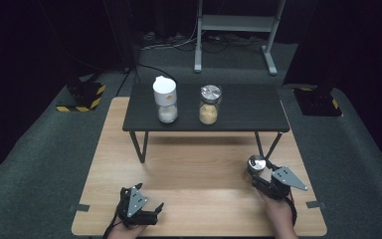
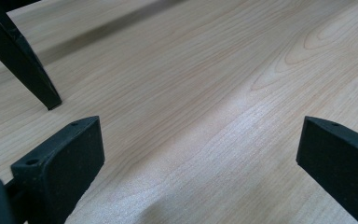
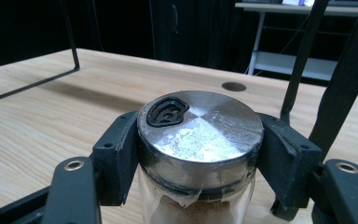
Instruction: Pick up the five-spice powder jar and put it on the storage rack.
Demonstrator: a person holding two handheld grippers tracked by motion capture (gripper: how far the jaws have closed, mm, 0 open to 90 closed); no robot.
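On the left of the high view, the left claw [image 1: 154,211] rests low over the near edge of the light wooden counter [image 1: 199,164], held by the person's left hand [image 1: 127,230]. In the left gripper view its two black jaws stand wide apart, with bare wood grain between them, so this claw is open and holds nothing. A black slanted leg [image 2: 25,65] of the small stand touches the counter at the upper left of that view.

Farther back, in the middle, a small black raised shelf on thin metal legs [image 1: 243,107] stands on the counter. On it, to the left, is a clear glass jar with a tall white spout lid [image 1: 165,98], with pale powder in its bottom. Just to the right of it, apart from it, stands a clear glass jar with a flat silver metal lid [image 1: 210,103], with yellowish powder inside.

On the right, near the front right leg of the shelf, the right claw [image 1: 256,172] grips a third glass shaker jar with a round silver lid [image 3: 200,128]. In the right gripper view both black pads press on the sides of the lid, one at each side, so this claw is closed on the jar. The jar stands upright, brownish powder shows under the lid, and white powder lies on the lid top.
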